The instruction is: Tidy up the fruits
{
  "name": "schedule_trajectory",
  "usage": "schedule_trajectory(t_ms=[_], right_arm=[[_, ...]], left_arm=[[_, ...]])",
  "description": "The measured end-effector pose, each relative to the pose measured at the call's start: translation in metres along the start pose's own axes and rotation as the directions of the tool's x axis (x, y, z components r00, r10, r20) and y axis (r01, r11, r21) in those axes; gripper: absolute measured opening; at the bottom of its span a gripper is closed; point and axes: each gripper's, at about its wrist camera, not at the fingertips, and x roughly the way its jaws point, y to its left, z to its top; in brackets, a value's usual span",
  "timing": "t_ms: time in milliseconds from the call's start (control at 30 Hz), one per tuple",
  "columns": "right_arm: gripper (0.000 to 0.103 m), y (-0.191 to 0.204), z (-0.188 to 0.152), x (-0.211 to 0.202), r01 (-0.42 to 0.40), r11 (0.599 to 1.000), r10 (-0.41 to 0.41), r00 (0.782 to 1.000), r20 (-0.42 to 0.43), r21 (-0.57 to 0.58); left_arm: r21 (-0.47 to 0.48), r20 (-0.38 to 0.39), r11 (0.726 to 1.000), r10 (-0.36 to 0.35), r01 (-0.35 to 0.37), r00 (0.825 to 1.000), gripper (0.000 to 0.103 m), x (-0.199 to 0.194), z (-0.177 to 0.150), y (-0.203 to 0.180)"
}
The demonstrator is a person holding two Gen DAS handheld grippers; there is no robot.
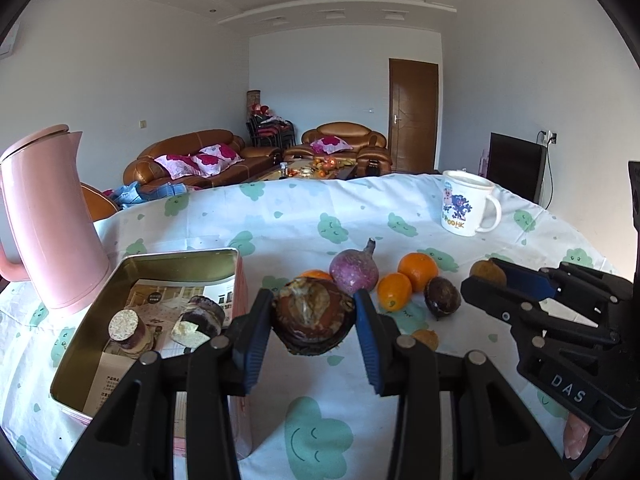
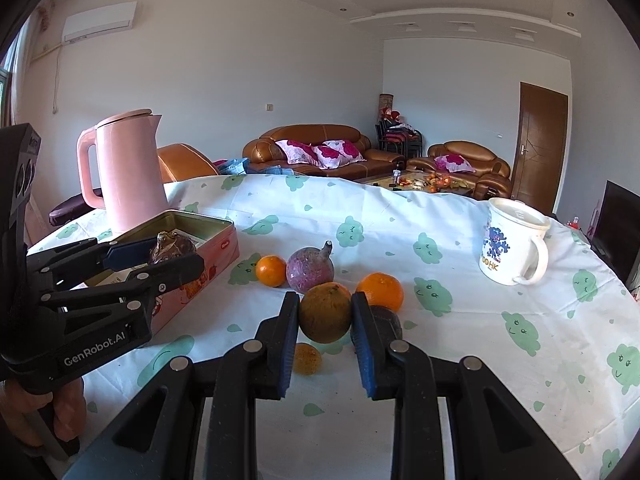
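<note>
My left gripper (image 1: 314, 312) is shut on a dark brown, cracked round fruit (image 1: 314, 314) and holds it above the cloth, just right of the open pink tin (image 1: 180, 258). In the right wrist view that gripper (image 2: 160, 254) and its fruit (image 2: 174, 246) hang over the tin (image 2: 216, 240). My right gripper (image 2: 325, 312) is shut on a brownish-green round fruit (image 2: 325, 312), lifted above the table; it shows at the right of the left wrist view (image 1: 486, 274). On the cloth lie a purple fruit with a stem (image 2: 310, 268), oranges (image 2: 271, 271) (image 2: 380, 290), a dark fruit (image 1: 442, 294) and a small yellow fruit (image 2: 306, 358).
A pink kettle (image 2: 128, 168) stands behind the tin. The tin holds a leaflet and two layered cake pieces (image 1: 128, 330). A white printed mug (image 2: 512, 248) stands at the right. The table has a white cloth with green clouds (image 2: 440, 360). Sofas stand beyond the far edge.
</note>
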Motion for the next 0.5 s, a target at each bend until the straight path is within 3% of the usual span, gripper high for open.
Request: schedule_trajectory(t_ms=[500], right_arm=[[0.028, 0.036, 0.023, 0.006, -0.057, 0.996, 0.057, 0.998, 0.01, -0.069]], left_arm=[[-0.058, -0.023, 0.997, 0.051, -0.052, 0.998, 0.042, -0.006, -0.003, 0.037]])
